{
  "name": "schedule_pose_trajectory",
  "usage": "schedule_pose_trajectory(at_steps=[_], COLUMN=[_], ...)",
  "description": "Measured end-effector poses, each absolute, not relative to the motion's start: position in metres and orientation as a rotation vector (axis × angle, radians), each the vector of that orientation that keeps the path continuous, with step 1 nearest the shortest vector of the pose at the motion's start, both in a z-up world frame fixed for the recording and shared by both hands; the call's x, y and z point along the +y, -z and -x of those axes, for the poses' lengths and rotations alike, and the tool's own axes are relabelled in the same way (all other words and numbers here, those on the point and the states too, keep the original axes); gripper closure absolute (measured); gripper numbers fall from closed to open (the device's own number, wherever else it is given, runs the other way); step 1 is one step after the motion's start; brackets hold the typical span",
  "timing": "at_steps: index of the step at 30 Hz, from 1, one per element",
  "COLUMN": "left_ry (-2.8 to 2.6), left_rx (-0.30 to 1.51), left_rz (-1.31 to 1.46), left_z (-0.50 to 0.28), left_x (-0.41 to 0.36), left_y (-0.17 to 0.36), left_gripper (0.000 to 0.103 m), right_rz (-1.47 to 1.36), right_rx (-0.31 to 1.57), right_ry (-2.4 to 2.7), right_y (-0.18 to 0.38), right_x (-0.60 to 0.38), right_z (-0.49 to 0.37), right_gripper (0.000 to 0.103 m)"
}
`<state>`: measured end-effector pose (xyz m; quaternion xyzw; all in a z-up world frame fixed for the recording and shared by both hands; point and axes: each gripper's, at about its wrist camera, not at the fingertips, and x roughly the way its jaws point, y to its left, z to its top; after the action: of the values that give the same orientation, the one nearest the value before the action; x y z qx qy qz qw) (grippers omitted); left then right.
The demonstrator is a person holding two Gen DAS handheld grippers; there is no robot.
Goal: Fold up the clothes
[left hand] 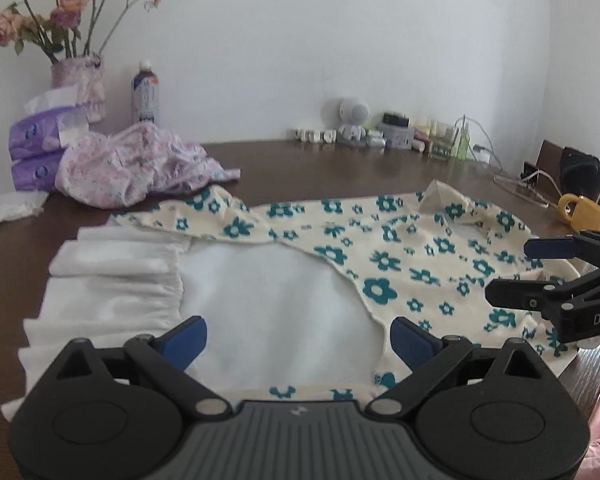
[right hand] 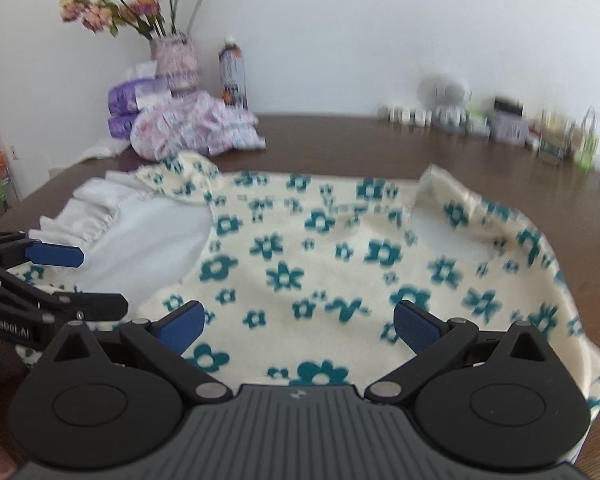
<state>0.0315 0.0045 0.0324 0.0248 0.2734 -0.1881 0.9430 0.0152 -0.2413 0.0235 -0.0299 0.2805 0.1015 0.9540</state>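
Observation:
A cream garment with teal flowers [left hand: 400,256] [right hand: 300,264] lies spread on the dark wooden table [left hand: 340,168] [right hand: 340,140], with a white ruffled part [left hand: 112,280] [right hand: 112,220] at its left. My left gripper [left hand: 298,338] hovers open over the white part near the table's front, holding nothing. It also shows at the left edge of the right wrist view as the left gripper [right hand: 96,276]. My right gripper [right hand: 296,328] stands open above the flowered cloth, empty. In the left wrist view the right gripper [left hand: 512,268] reaches in from the right edge.
A crumpled pink floral garment [left hand: 132,164] [right hand: 192,128] lies at the back left beside purple tissue packs [left hand: 36,148], a vase of flowers [left hand: 80,76] and a bottle [left hand: 145,96]. Small items and cables [left hand: 412,132] line the back wall. A yellow padlock [left hand: 580,210] sits at the right.

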Motion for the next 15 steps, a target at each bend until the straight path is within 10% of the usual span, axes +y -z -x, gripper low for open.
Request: schedule_pose_trajectory(at_steps=[15], left_ry=[0.373], left_rx=[0.485], left_rz=[-0.166], left_z=[0.011], left_x=[0.034], left_y=[-0.039], left_gripper=[0.016], right_rz=[0.314], right_rx=[0.464], right_ry=[-0.207], right_y=[-0.044], right_x=[-0.263], right_z=[0.059], right_gripper=[0.006])
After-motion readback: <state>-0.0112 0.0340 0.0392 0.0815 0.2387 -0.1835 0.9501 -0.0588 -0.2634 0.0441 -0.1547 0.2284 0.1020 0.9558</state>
